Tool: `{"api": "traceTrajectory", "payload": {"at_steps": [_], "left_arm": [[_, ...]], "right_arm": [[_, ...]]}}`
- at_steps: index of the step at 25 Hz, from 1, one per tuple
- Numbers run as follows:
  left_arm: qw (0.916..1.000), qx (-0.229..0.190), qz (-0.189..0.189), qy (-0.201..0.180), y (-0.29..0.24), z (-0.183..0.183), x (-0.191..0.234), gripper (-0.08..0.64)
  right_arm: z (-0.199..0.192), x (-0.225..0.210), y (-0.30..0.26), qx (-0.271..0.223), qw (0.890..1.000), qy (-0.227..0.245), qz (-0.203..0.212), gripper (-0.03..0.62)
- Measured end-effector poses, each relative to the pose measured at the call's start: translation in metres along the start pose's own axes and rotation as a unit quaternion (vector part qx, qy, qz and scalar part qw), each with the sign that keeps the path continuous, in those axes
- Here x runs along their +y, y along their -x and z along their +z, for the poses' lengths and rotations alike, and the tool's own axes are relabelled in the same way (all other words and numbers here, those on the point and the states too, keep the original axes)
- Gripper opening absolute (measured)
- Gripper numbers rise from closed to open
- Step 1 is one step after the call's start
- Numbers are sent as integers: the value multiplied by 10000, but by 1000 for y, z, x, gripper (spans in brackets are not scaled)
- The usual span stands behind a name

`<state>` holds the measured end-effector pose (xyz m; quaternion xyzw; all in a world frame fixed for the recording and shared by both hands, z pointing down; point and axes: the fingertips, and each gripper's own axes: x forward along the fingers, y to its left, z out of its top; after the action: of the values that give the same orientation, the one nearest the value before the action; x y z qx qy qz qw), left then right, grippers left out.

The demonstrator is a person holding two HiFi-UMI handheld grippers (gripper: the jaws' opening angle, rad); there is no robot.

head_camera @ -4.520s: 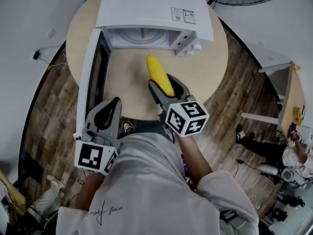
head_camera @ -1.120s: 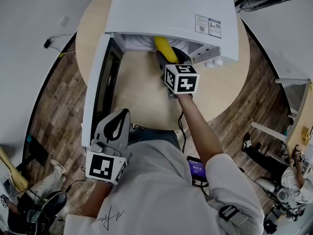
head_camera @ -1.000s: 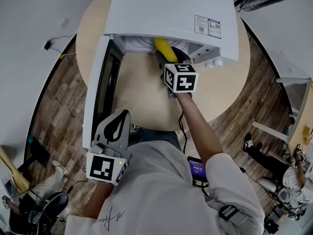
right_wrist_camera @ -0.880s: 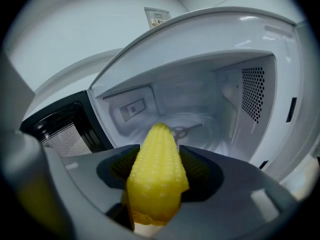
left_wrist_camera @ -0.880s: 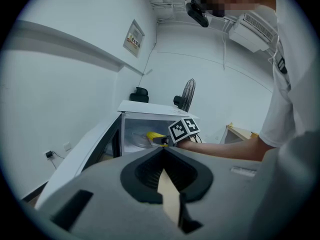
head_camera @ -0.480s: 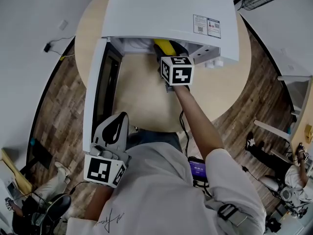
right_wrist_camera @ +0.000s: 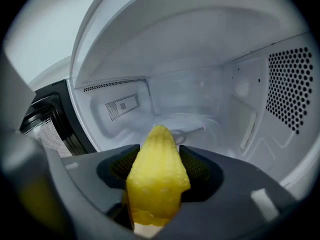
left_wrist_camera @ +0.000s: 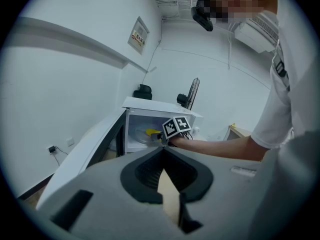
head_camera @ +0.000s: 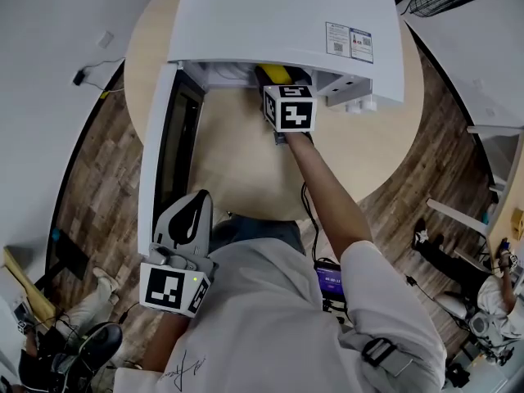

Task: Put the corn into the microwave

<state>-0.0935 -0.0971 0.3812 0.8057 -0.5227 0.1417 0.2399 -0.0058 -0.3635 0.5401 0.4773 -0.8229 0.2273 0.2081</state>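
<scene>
Corn [right_wrist_camera: 157, 176], yellow cob, sits clamped between the jaws of the right gripper [right_wrist_camera: 159, 166]. In the right gripper view the dark pads press on both flanks of the cob at about mid-length. The tapered tip sticks out past the jaws and points toward the back wall of the cavity.

- Position: corn and jaws are inside the white microwave [head_camera: 278, 15]. From the head view only a short yellow piece of the corn [head_camera: 274, 73] shows under the oven's front edge, just ahead of the right gripper [head_camera: 282, 88]. Its marker cube is at the mouth of the opening.
- Cavity: white walls, and a perforated vent panel [right_wrist_camera: 292, 89] on the right. A clear turntable [right_wrist_camera: 187, 124] lies beyond the cob's tip. Whether the cob touches it cannot be told.
- Door [head_camera: 164, 137]: swung fully open to the left, with its dark window facing the bench [head_camera: 237, 154], a round pale wooden top.
- Left gripper [head_camera: 196, 203]: held low near the person's body, well apart from the oven. In its own view the jaws of the left gripper [left_wrist_camera: 161, 151] meet at the tips with nothing between them. The microwave [left_wrist_camera: 150, 106] shows in the distance.
</scene>
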Motion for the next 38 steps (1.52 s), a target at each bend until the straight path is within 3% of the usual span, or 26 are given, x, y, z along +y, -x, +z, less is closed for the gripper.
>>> {"api": "traceTrajectory", "payload": {"at_steps": [24, 38], "left_arm": [[9999, 132, 57, 38, -5, -7, -5, -11], [9999, -60, 96, 36, -1, -1, -7, -9]], "right_arm": [[7, -6, -29, -58, 9985, 500, -236, 261], [10, -10, -40, -59, 9932, 1065, -471, 261]]}}
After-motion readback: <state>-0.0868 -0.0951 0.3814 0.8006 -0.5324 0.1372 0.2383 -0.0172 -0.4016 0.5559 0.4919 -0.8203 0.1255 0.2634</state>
